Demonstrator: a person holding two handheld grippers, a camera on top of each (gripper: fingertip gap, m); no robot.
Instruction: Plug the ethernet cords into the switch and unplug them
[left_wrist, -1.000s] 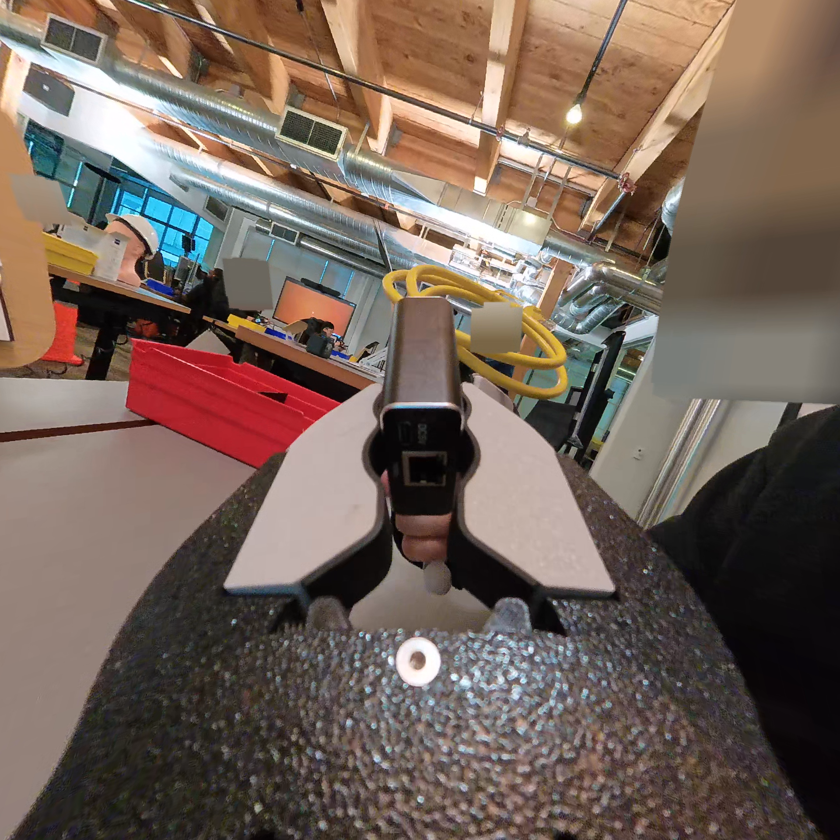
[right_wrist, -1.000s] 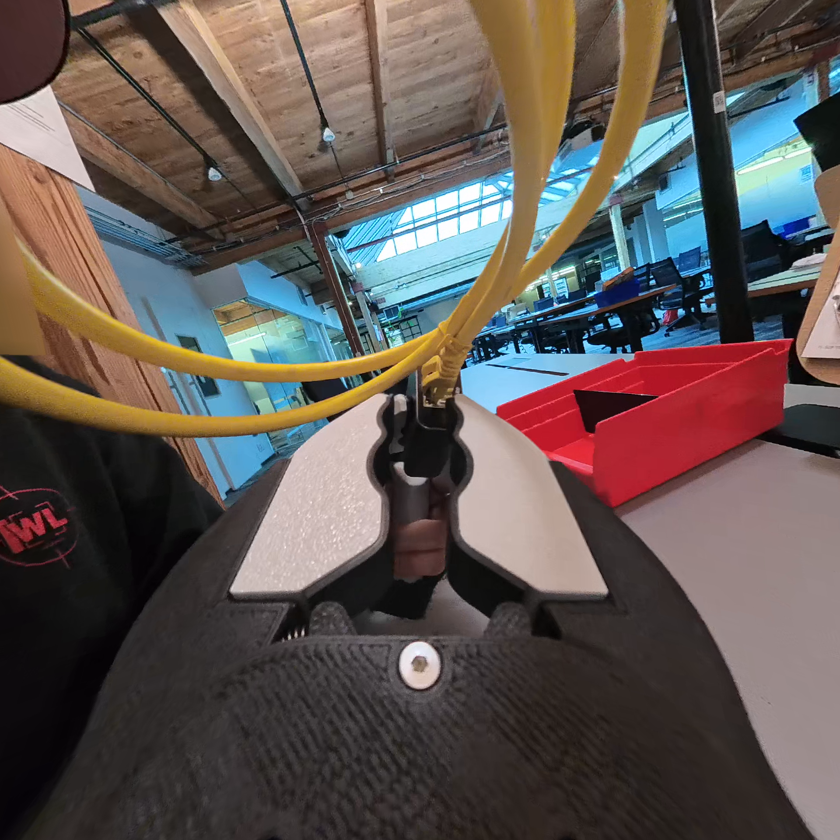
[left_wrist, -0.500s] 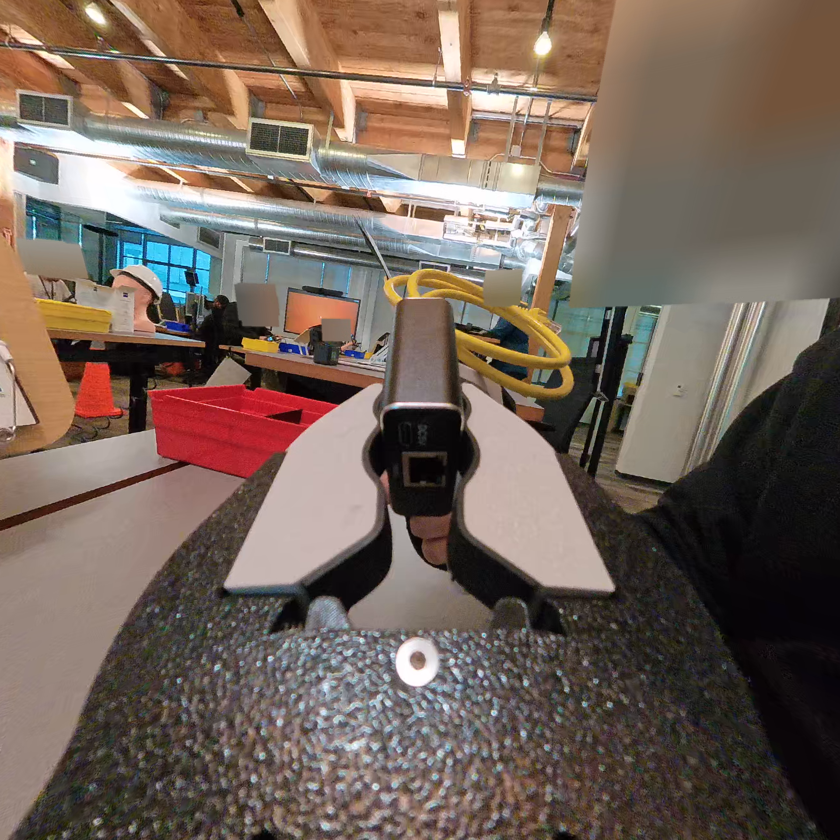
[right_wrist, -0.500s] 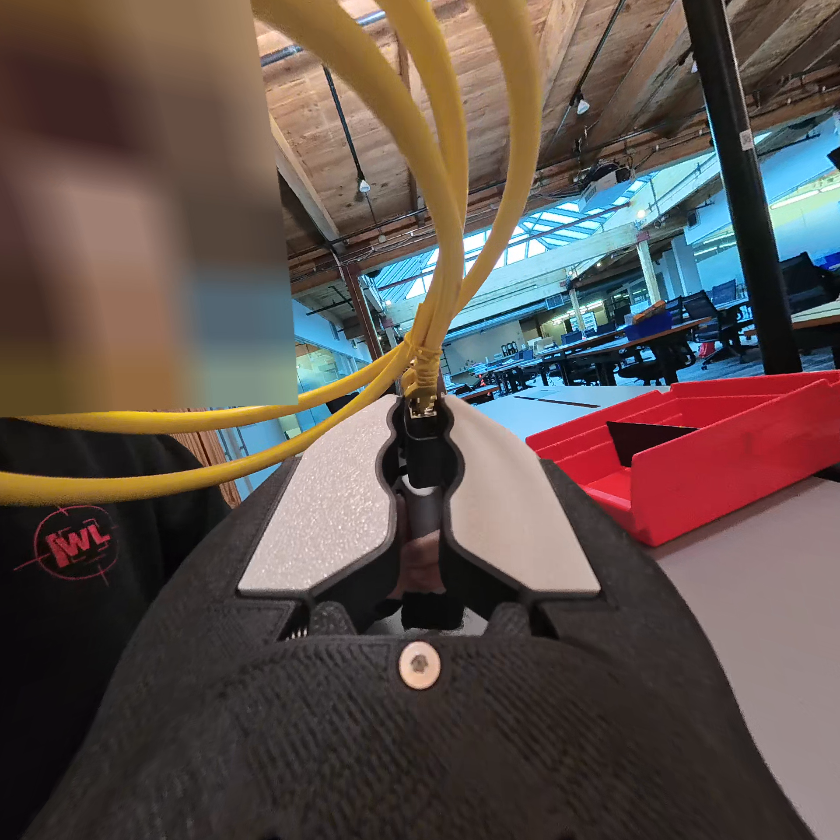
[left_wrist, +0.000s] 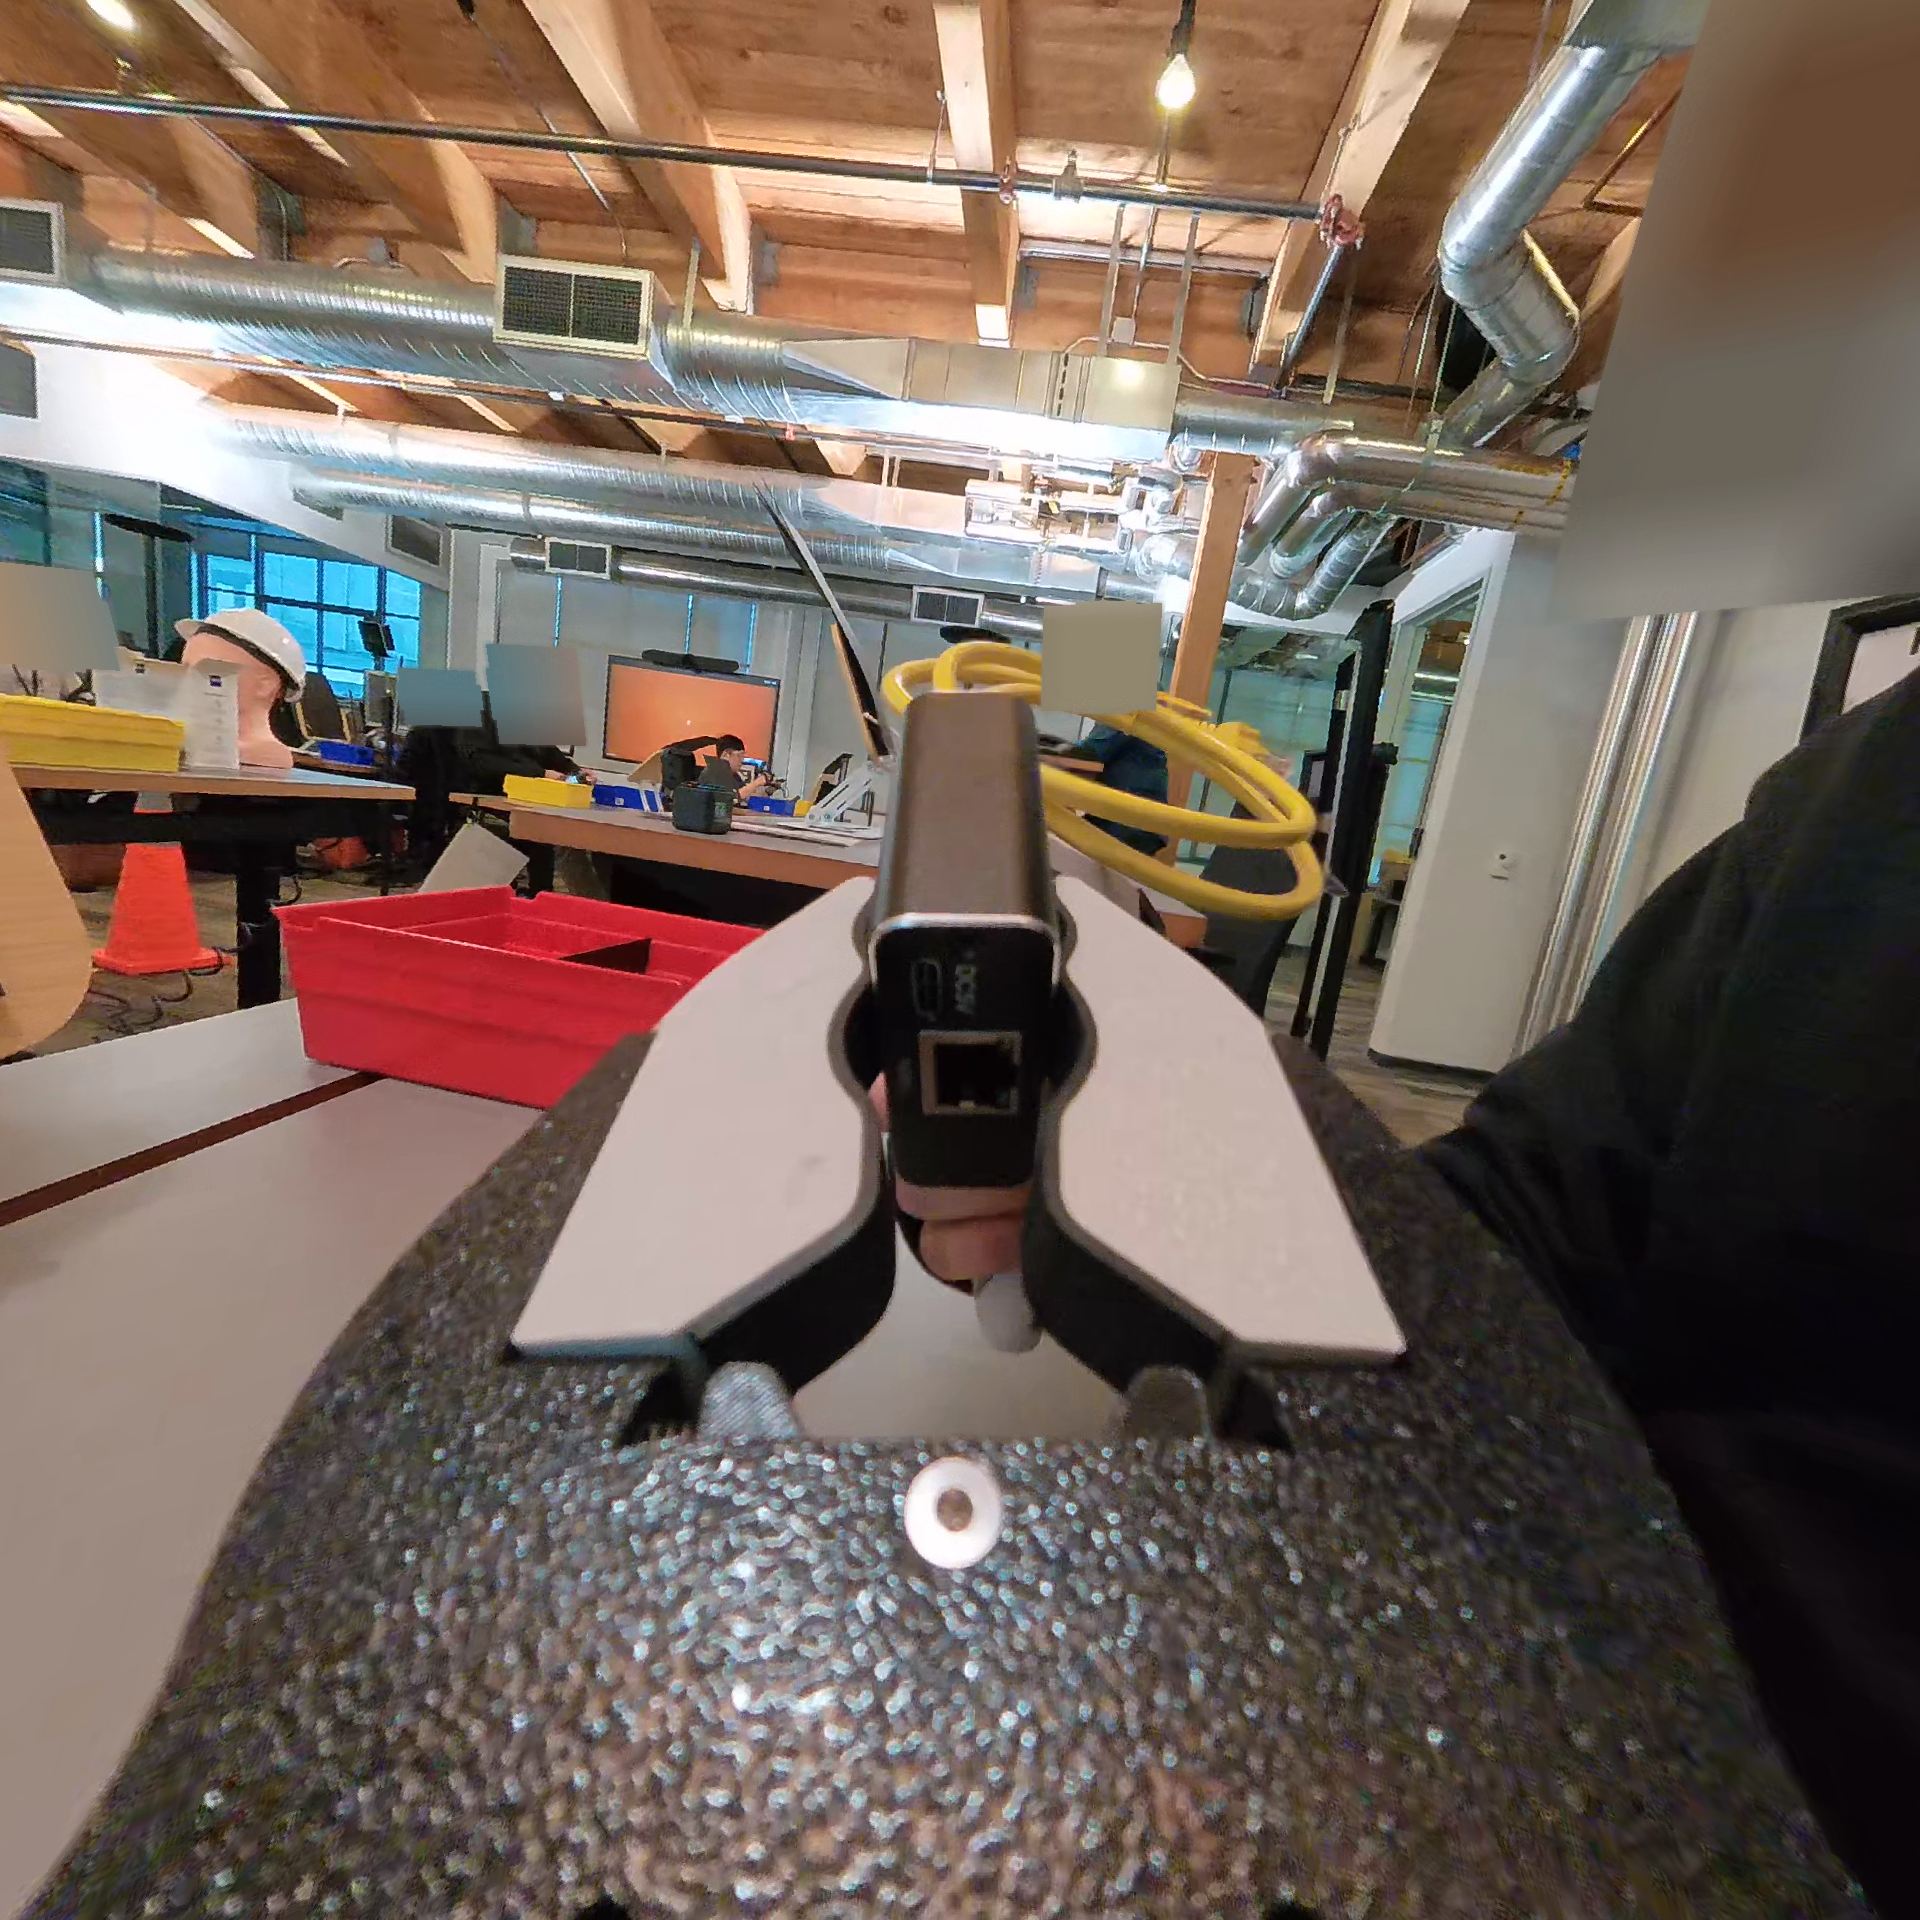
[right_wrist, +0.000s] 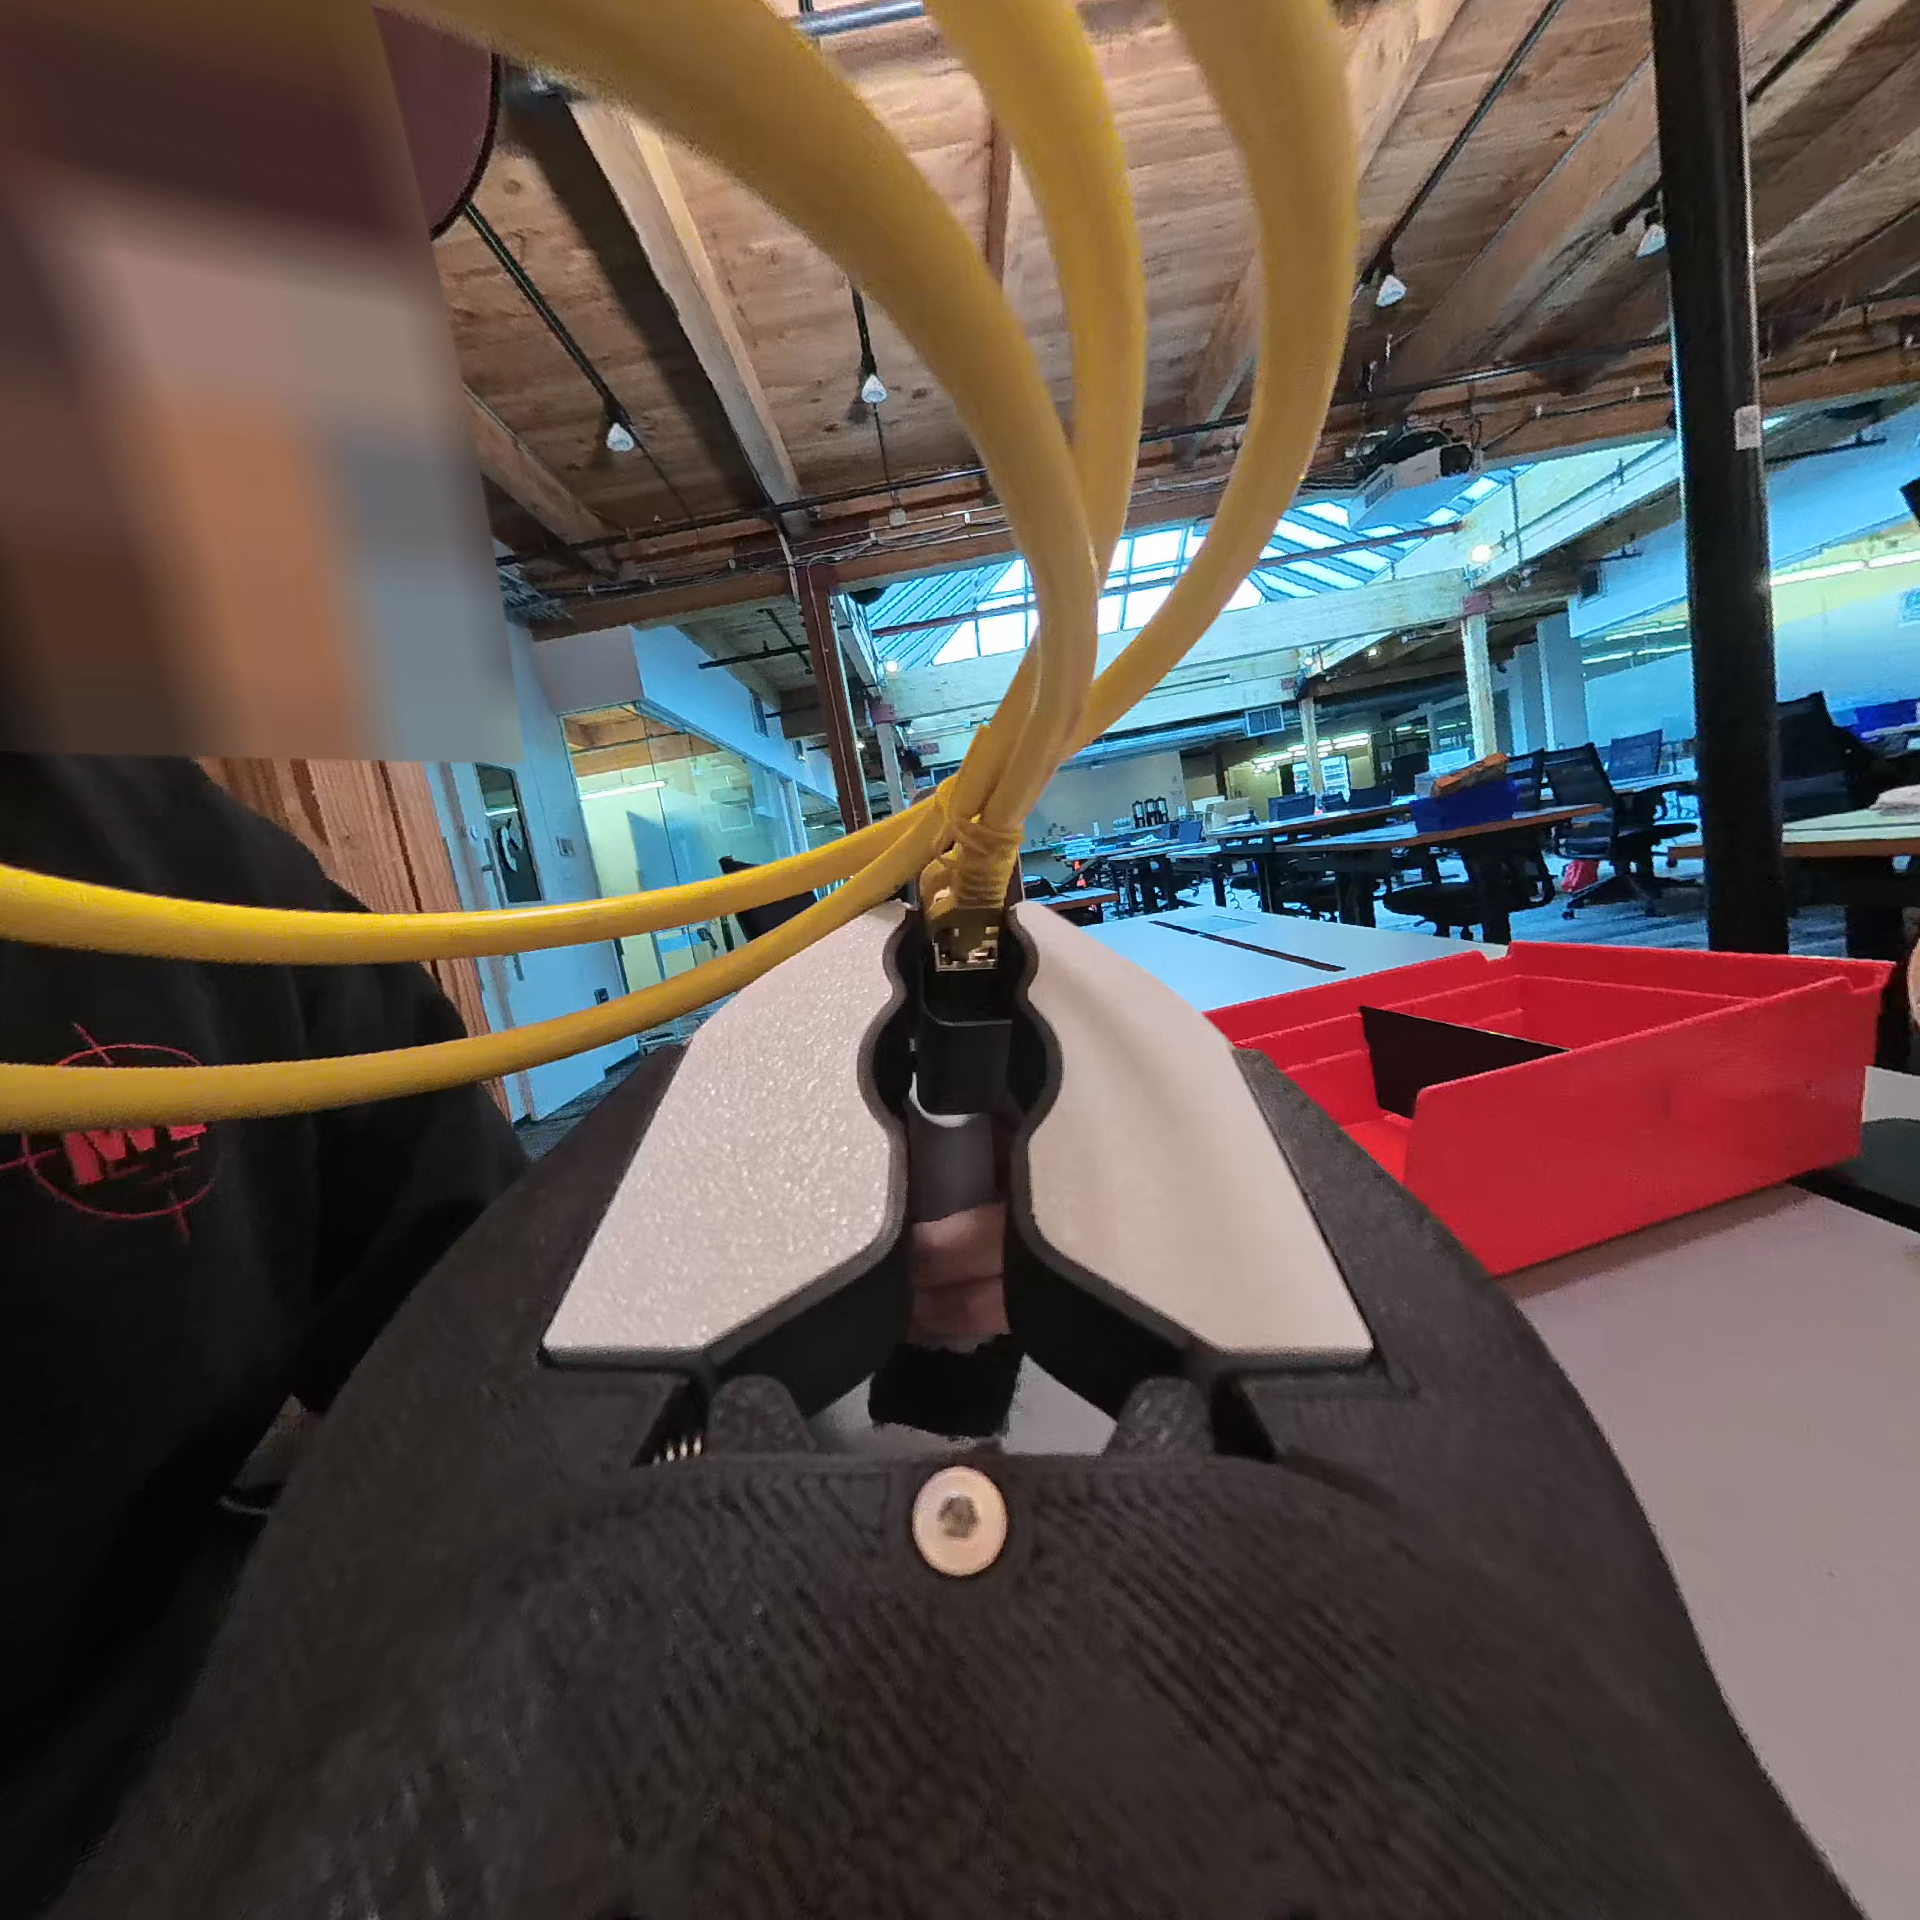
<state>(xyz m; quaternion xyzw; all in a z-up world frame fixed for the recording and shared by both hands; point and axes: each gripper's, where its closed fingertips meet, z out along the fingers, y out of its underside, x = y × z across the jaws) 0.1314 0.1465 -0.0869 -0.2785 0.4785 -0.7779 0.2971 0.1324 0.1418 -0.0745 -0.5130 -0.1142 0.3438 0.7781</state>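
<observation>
My left gripper (left_wrist: 961, 904) is shut on a small grey metal switch (left_wrist: 966, 821) and holds it upright. The switch's dark end face points at the camera, and its ethernet port (left_wrist: 971, 1075) is empty. A coiled yellow ethernet cord (left_wrist: 1226, 821) shows behind the switch. My right gripper (right_wrist: 961, 925) is shut on the plug (right_wrist: 966, 940) of that yellow cord (right_wrist: 1039, 416), whose loops arc up and to the left. A black piece (right_wrist: 961, 1039) and a grey piece sit under the plug between the fingers; I cannot tell what they are. A fingertip shows behind each gripper's jaws.
A red divided bin (left_wrist: 468, 997) stands on the grey table (left_wrist: 208, 1299); it also shows in the right wrist view (right_wrist: 1662, 1101), at the right. A person's dark sleeve (left_wrist: 1714, 1143) is close on the right. A black post (right_wrist: 1704, 520) rises behind the bin. The tips of both grippers are at nearly the same place.
Both views have tilted down towards level and swung a little. The cord's loops have shifted across the right view. Both grips are unchanged.
</observation>
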